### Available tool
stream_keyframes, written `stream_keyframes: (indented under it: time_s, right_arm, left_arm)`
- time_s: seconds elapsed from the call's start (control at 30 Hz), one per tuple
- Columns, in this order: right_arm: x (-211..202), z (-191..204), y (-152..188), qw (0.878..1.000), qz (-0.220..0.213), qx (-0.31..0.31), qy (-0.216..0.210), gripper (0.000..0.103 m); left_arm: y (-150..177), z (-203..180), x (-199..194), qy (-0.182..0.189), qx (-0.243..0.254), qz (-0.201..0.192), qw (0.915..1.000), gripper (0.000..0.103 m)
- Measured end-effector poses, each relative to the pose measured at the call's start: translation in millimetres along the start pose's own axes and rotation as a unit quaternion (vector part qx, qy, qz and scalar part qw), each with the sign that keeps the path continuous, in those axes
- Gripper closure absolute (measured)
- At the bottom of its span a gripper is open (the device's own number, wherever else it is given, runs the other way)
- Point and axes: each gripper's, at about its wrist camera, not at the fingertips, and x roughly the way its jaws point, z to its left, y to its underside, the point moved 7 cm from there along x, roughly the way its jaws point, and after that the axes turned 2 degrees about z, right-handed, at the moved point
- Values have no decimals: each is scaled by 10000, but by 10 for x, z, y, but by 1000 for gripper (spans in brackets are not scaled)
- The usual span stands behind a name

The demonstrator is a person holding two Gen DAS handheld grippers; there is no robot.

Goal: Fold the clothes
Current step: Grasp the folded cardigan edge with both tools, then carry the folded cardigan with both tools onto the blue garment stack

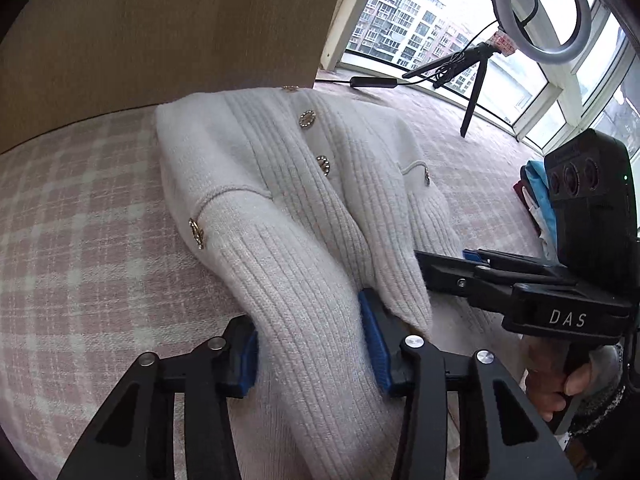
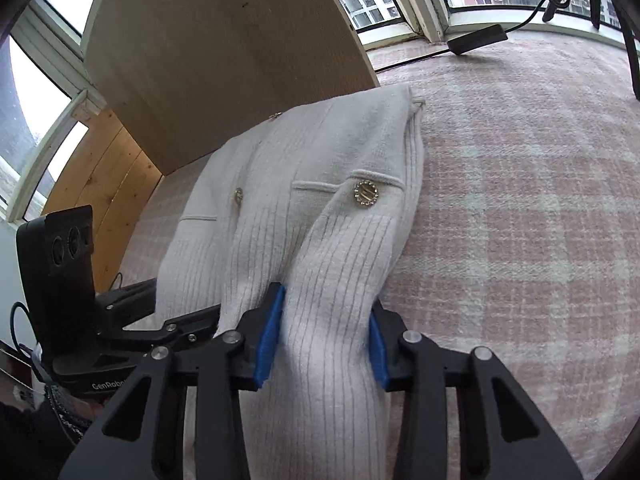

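Note:
A white ribbed knit cardigan [image 1: 260,168] [image 2: 312,152] with gold buttons lies front-up on a pink plaid cover [image 1: 80,220] [image 2: 520,200]. Its near ribbed hem is lifted off the cover. My left gripper [image 1: 312,344] is shut on the hem's left part, with the blue pads pressing into the fabric from both sides. My right gripper [image 2: 326,340] is shut on the hem's right part in the same way. Each gripper also shows from the side in the other view: the right gripper [image 1: 448,268] and the left gripper [image 2: 160,312], close beside each other.
A wooden board [image 1: 160,32] [image 2: 224,60] stands behind the cardigan's collar. A ring light on a black tripod [image 1: 480,80] and a cable with a black adapter [image 2: 476,40] sit by the windows. Folded coloured clothes [image 1: 536,192] lie at the right edge.

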Motion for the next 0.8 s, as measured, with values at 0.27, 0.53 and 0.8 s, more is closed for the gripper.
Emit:
stream_keyframes:
  time_s: [0.27,0.53,0.8]
  right_arm:
    - [-77,308,-75,9996,-280,-5,96,74]
    - [-651,841,117,9969,-649,-299,327,74]
    - [-1665,874,645,9899,-1293,29,590,74]
  left_arm:
    - [-18,-87,-240,218,-164,-91,9996,72]
    - [178,-482,-920,384,274,-354,9983,72]
    - [455,-1401,-1280,796,1158,-442,9891,72]
